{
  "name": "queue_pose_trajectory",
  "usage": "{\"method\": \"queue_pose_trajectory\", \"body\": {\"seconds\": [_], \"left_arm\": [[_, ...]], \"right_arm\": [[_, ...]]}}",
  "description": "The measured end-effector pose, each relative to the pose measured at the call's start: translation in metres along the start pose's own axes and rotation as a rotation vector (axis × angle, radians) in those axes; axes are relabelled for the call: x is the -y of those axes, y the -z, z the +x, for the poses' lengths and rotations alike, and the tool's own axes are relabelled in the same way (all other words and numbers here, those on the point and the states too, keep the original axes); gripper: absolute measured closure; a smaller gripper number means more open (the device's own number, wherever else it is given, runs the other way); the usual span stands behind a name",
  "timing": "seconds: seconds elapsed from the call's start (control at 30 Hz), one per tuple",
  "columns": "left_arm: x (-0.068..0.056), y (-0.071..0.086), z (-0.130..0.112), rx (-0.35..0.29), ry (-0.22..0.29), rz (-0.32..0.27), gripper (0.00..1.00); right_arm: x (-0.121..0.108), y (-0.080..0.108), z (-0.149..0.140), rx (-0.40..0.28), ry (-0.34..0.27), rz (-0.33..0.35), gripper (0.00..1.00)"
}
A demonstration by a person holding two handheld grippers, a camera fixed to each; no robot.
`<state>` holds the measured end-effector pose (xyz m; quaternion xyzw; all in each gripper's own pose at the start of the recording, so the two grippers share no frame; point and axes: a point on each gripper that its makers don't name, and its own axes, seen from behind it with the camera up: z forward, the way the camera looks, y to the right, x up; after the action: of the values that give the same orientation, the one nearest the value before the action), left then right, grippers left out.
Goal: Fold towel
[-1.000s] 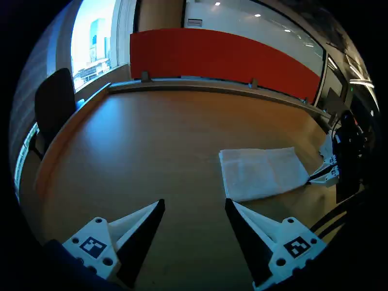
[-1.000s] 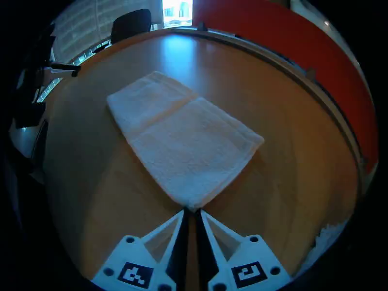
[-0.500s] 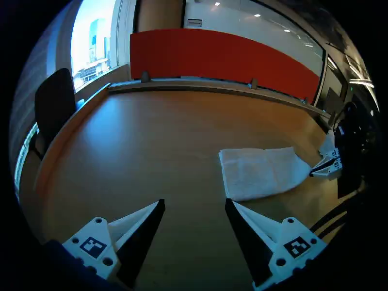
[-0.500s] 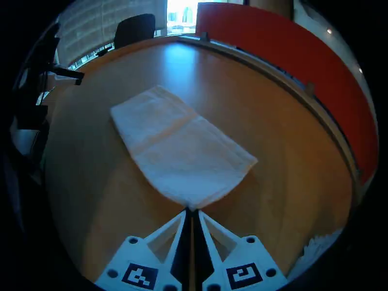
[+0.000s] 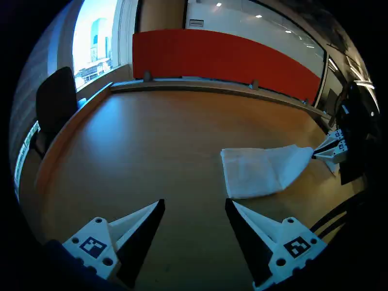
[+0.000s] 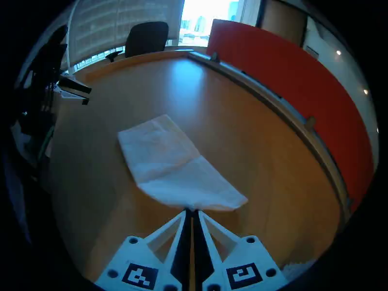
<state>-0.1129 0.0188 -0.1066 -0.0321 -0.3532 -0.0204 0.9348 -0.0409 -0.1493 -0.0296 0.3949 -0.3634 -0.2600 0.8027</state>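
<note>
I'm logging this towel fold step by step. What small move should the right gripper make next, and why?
Probably carry the pinched corner over toward the far end of the towel. The right gripper is shut on the towel's near corner, which is raised off the table while the far half lies flat. The left gripper stands open, apart from the towel.

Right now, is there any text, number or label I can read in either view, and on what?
No readable words or numbers.
Left gripper and right gripper: square black-and-white marker patterns, no letters.
Small wall plaque above the red partition: too small to read.
White towel: no print visible.
</note>
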Motion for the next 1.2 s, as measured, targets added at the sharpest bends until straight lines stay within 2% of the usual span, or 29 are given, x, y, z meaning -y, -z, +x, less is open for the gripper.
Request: {"method": "queue_pose_trajectory", "body": {"seconds": [0.5,0.97,1.2], "left_arm": [[0.008,0.005,0.001,-0.012,0.014,0.012,0.08],[0.008,0.003,0.001,-0.054,0.016,0.015,0.08],[0.006,0.003,0.005,-0.105,-0.002,0.008,0.08]], "right_arm": [[0.001,0.007,0.063,-0.079,0.079,0.012,0.91],[0.004,0.007,0.071,-0.071,0.093,0.024,0.92],[0.006,0.005,0.079,-0.054,0.137,0.029,0.92]]}}
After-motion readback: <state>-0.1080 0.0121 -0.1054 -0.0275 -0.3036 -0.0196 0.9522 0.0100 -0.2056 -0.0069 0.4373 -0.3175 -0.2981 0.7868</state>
